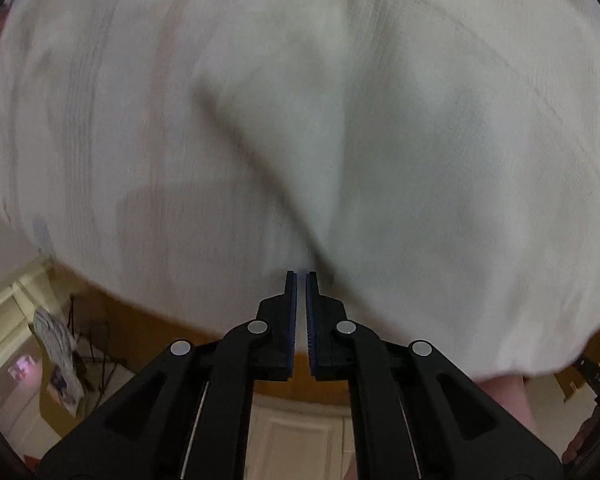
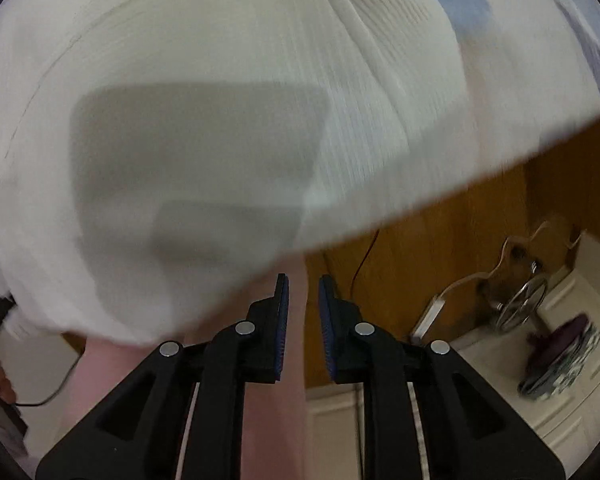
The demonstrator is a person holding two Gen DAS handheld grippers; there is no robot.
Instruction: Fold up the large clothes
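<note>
A large white ribbed garment (image 1: 340,120) fills most of the left wrist view, blurred by motion, with a dark diagonal fold running down to my left gripper (image 1: 301,276). Its jaws stand almost together with only a thin gap, at the cloth's lower edge; the blur hides whether cloth sits between them. In the right wrist view the same white garment (image 2: 220,100) hangs in front, with a darker rectangular patch showing through. My right gripper (image 2: 303,280) is open with a small gap, just below the hem, with nothing between its jaws.
Brown wooden panelling (image 2: 460,240) and white cabinets (image 2: 572,360) lie beyond the cloth. A metal fan (image 2: 520,304), a white power strip (image 2: 428,320) and a purple item (image 2: 560,340) sit at right. A striped cloth (image 1: 56,340) hangs at lower left. Patterned blue fabric (image 2: 460,4) shows at top right.
</note>
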